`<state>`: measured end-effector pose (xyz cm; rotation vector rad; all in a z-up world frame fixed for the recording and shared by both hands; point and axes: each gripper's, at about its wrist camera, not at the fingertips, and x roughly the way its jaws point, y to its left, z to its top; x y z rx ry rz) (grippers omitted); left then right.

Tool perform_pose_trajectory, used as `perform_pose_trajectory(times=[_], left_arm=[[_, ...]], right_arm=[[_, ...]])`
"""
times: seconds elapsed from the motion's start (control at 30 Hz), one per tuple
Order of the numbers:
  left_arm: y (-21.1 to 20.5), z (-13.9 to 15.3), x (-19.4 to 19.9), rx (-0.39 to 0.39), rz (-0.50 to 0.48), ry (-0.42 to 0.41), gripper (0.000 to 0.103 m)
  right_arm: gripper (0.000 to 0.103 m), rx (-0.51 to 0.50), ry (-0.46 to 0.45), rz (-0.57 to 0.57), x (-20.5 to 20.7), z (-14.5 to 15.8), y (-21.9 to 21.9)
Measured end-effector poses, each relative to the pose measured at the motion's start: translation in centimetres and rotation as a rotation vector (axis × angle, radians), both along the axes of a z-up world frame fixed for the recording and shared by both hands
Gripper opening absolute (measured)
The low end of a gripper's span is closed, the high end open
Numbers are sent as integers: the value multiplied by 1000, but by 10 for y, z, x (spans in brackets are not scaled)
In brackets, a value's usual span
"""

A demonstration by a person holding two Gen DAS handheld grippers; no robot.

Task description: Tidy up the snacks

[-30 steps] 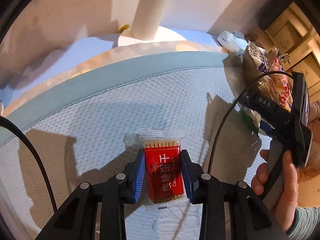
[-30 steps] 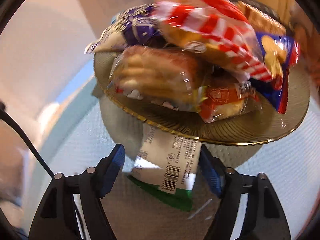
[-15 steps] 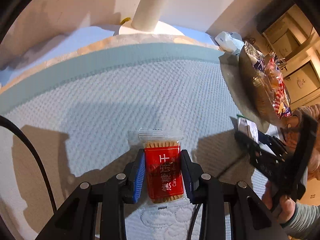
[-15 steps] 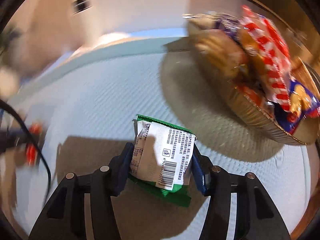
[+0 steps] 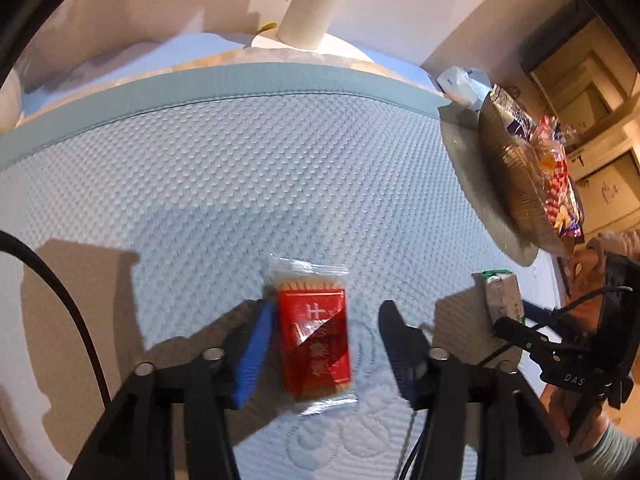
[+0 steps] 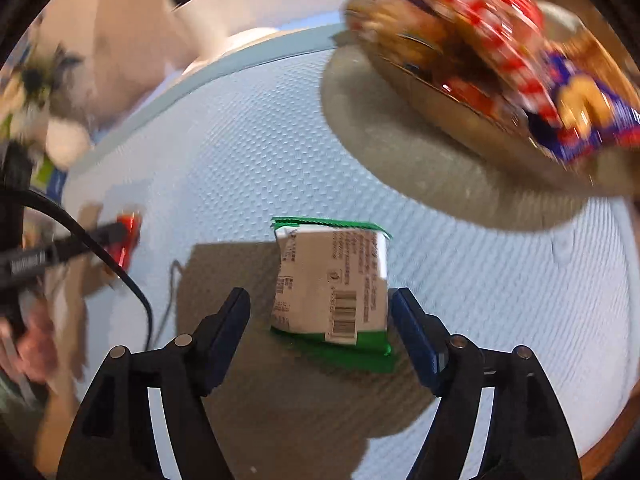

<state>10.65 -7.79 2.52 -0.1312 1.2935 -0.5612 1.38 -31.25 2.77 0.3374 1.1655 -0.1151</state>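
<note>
A red biscuit packet [image 5: 314, 342] lies on the white quilted mat [image 5: 260, 184] between the fingers of my left gripper [image 5: 320, 350], which is open; the left pad is near it, the right pad stands apart. A green and white snack packet [image 6: 330, 284] lies on the mat between the fingers of my right gripper [image 6: 320, 330], which is open with gaps on both sides. That packet also shows in the left wrist view [image 5: 502, 294]. The red packet shows in the right wrist view [image 6: 128, 240].
A gold-rimmed plate [image 5: 508, 184] heaped with several snack bags stands at the right of the mat; it also shows in the right wrist view [image 6: 436, 96]. A paper roll [image 5: 316, 4] stands beyond the mat's far blue edge.
Both grippers have opened and let go of their packets, which now lie on the mat. The right gripper has swung away from the plate towards the left gripper.
</note>
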Motion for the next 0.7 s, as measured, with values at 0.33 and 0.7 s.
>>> perform_pose_trajectory(times=[0.33,0.7], left_arm=[[-33,-3,-16,270,-19,-130,40],[-20,18,-21,194,98,-121,33]], right_arm=[[75,-118,11,-84,-10,0,19],[48,-233,-10,112,-22,15,39]])
